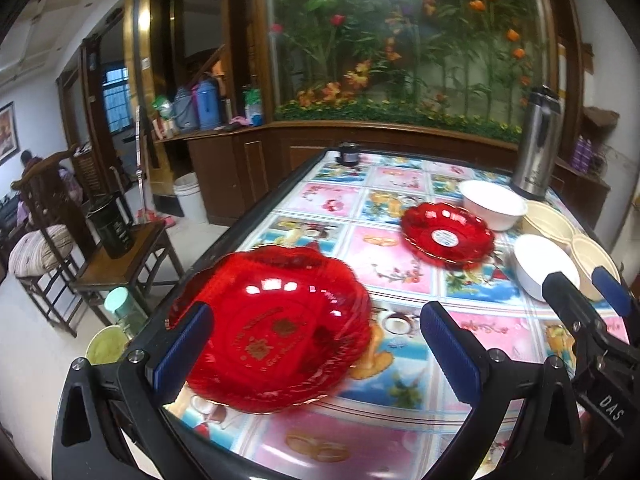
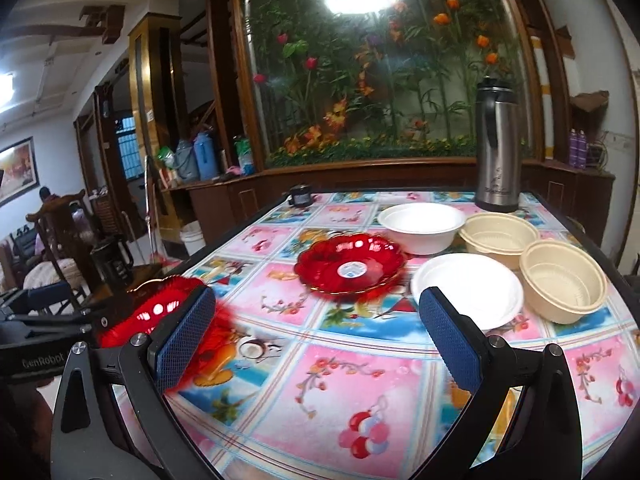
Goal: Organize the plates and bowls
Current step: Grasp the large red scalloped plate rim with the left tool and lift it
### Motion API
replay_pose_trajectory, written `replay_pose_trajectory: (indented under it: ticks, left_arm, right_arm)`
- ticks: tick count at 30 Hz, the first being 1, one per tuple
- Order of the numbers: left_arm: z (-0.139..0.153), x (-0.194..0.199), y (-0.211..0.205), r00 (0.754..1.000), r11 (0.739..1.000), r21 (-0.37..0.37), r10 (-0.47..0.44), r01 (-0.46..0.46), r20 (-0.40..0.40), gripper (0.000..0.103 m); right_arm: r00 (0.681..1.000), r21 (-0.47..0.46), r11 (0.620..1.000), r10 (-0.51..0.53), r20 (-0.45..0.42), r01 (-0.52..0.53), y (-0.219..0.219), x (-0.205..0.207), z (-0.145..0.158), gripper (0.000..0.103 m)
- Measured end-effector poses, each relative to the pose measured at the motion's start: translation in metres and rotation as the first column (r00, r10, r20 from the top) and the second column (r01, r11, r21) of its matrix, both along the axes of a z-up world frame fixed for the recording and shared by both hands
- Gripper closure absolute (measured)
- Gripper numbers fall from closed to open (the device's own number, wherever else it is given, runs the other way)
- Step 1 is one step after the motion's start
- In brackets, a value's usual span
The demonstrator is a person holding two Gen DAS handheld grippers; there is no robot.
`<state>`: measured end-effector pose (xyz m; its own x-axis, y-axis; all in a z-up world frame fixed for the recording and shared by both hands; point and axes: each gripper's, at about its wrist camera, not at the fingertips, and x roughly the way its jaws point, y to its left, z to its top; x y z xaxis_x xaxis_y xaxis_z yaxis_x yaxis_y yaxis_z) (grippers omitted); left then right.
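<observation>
The table (image 2: 320, 380) has a bright picture cloth, and on its left side lies a big red plate (image 1: 276, 328) right in front of the left gripper (image 1: 316, 344), whose jaws are wide apart with the plate between them, though I cannot tell if a finger touches it. The right gripper (image 2: 316, 332) is spread wide too and grips nothing; ahead of it sit a small red plate (image 2: 350, 266), two white bowls (image 2: 420, 226) and two cream bowls (image 2: 564, 280), with a tall steel flask (image 2: 497, 148) behind. "GenRobot" and "DAS" are written on the grippers.
</observation>
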<state>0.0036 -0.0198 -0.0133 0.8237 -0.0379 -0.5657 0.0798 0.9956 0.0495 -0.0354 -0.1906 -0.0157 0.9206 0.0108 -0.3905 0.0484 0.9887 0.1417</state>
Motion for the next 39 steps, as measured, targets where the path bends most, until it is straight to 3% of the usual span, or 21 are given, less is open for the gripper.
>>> replay_pose_trajectory:
  ticks: [19, 27, 39]
  left_arm:
    - [-0.004, 0.000, -0.016, 0.999, 0.999, 0.002, -0.049, 0.049, -0.004, 0.000]
    - [-0.008, 0.005, -0.003, 0.999, 1.000, -0.016, -0.027, 0.026, -0.021, 0.000]
    - [-0.015, 0.012, 0.033, 0.998, 0.998, -0.021, 0.055, -0.056, -0.041, 0.000]
  right_arm:
    - [0.998, 0.025, 0.997, -0.069, 0.012, 0.068, -0.017, -0.008, 0.003, 0.000]
    - [0.999, 0.005, 1.000, -0.022, -0.047, 0.023, 0.000, 0.003, -0.004, 0.000]
    - [0.997, -0.038, 0.998, 0.047, -0.069, -0.050, 0.033, 0.017, -0.002, 0.000]
